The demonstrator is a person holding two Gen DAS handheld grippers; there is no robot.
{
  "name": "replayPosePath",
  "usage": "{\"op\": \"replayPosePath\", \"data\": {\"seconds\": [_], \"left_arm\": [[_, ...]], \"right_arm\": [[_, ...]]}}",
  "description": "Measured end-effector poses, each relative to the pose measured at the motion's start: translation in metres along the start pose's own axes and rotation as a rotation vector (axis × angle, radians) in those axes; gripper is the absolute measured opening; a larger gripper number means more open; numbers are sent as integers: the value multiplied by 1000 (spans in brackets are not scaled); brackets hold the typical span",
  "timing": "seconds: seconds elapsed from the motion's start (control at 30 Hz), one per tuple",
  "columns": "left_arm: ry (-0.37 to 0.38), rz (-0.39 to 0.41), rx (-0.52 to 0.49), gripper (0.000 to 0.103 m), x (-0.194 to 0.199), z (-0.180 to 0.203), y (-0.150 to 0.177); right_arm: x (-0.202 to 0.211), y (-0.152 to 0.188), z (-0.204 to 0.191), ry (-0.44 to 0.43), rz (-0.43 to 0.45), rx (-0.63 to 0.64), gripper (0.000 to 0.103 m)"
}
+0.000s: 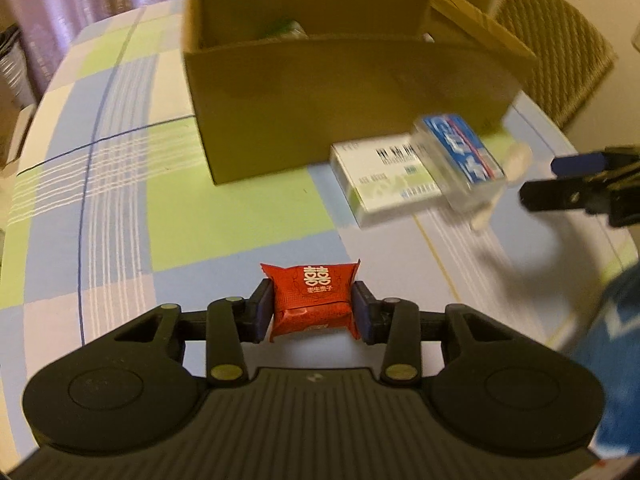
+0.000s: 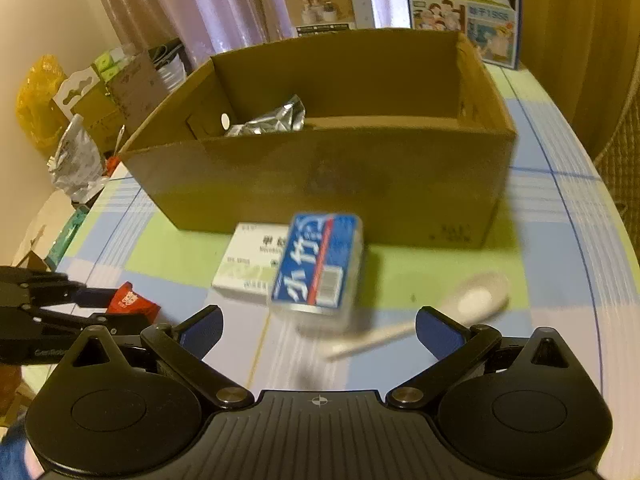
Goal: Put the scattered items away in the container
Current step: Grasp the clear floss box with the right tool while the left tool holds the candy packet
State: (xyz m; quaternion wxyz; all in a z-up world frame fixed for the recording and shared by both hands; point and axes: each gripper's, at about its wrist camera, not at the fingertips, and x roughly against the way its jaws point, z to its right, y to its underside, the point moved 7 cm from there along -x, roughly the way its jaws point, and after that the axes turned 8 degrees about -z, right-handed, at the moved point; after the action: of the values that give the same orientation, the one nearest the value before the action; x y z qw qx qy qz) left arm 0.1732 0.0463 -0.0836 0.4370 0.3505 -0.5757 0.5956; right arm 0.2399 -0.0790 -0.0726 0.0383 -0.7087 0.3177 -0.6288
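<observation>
Red candy packet [image 1: 313, 303] is pinched in left gripper [image 1: 313, 312], clear of the tablecloth [image 1: 120, 208]. It is best carried over the cardboard box [image 1: 352, 92] rim before release. Right gripper [image 2: 319, 334] is spread wide, empty, near the blue-labelled clear box [image 2: 318, 266].

Behind me: pale pink curtains [image 2: 224, 4] hanging full length | under it all: desk [image 1: 120, 184] in a blue, green and white checked cloth | far side: woven wicker chair [image 1: 560, 52] pulled close | left: cream wall [image 2: 44, 12], dim warm light over everything
</observation>
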Motion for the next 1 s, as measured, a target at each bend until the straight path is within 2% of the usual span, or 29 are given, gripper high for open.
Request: {"op": "replayPosePath", "data": {"seconds": [0.13,0.2,0.43,0.53,0.6,0.63,1.0], "left_arm": [[-3,32,63,36,2,-3,-10],[0,44,92,36,2,-4,-15],[0,67,159,36,-5,-7,-29],[3,68,167,36,-9,-6,-33],[3,67,168,36,-11,-5,-34],[4,66,169,36,-13,-4,-34],[9,49,151,36,-20,7,-30]], "right_arm": [[-16,-11,-5,22,3,3,97],[-25,-15,-6,34,1,-5,91],[-51,-19,-4,65,-20,-20,81],[-57,-17,-2,61,-26,-28,70],[-60,-15,-1,58,-31,-33,58],[-60,-15,0,57,-30,-36,56],[-43,-6,-1,37,-7,-28,55]]}}
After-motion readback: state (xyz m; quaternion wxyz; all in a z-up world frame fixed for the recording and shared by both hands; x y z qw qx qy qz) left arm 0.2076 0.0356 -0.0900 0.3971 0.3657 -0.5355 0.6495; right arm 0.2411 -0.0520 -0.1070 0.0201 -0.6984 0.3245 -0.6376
